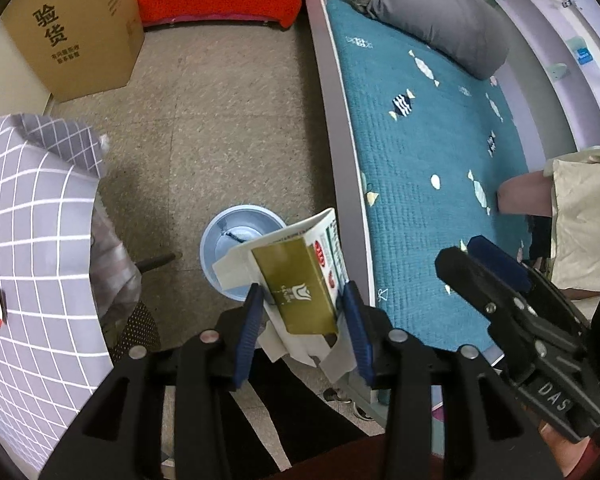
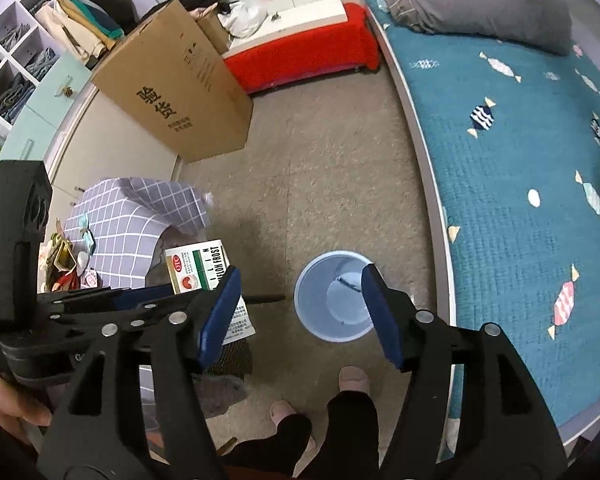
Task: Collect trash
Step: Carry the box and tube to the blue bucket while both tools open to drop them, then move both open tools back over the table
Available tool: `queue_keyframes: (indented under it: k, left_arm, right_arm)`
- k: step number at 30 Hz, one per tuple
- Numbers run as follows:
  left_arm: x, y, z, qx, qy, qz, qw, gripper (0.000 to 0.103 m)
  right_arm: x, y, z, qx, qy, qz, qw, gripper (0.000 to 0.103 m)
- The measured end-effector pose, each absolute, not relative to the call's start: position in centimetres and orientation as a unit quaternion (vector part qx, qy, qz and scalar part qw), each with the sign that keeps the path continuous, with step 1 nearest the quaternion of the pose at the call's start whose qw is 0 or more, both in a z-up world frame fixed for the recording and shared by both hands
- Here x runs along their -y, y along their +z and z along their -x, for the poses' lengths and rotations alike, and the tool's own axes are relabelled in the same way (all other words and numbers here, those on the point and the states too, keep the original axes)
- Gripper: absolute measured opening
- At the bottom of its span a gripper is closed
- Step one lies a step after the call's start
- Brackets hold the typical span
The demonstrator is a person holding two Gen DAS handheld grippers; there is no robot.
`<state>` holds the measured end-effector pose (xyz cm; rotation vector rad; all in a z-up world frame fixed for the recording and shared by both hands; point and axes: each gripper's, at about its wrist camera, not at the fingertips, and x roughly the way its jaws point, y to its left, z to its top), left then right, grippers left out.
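Your left gripper (image 1: 302,312) clamps the medicine box (image 1: 300,280) and paper above the blue bin (image 1: 220,236), which holds little. Your right gripper (image 2: 300,312) hangs wide open, gripping nothing, over the bin.

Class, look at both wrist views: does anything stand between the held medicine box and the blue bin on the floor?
Nothing visible does. The left gripper holds the medicine box above and beside the open blue bin; only bare floor surrounds it.
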<state>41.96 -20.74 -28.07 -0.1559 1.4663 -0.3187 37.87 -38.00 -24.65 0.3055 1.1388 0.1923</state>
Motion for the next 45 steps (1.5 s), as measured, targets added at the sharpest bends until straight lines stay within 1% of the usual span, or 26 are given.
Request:
queue_keyframes:
  k: [1,3,6,16,23,29,38,45]
  left_arm:
    - [20.9,-27.8,-42.1,-0.663,-0.146,0.071,0.731,0.045]
    - [20.9,-27.5,-42.1,-0.660,-0.145,0.071,0.733,0.064]
    - [20.7,-27.4,-42.0,-0.659,-0.138,0.076,0.736,0.068]
    - [18.3,-26.0,-40.7,-0.647,-0.105,0.095,0.749,0.069]
    - [13.5,-24.5,-38.7,-0.626,-0.059,0.126,0.767,0.069]
    - [6.8,-23.1,-35.4,-0.601,0.006,0.156,0.784,0.069]
    - [-6.8,-21.8,-30.1,-0.553,0.114,0.206,0.799,0.069]
    - [-17.0,-20.1,-29.4,-0.520,0.139,0.231,0.811,0.069]
  right_arm:
    - [38.1,-24.5,-37.8,-0.533,0.089,-0.144,0.829,0.063]
    - [38.2,-24.2,-37.8,-0.531,0.088,-0.144,0.831,0.063]
    - [38.1,-23.9,-37.7,-0.527,0.087,-0.146,0.832,0.064]
    - [36.0,-23.2,-37.5,-0.526,0.115,-0.137,0.832,0.064]
    - [31.5,-22.2,-38.0,-0.522,0.170,-0.113,0.828,0.064]
    - [24.8,-21.8,-38.1,-0.525,0.234,-0.082,0.814,0.064]
    - [13.7,-22.0,-36.6,-0.530,0.289,-0.044,0.796,0.064]
    - [6.2,-22.7,-36.2,-0.535,0.289,-0.046,0.793,0.064]
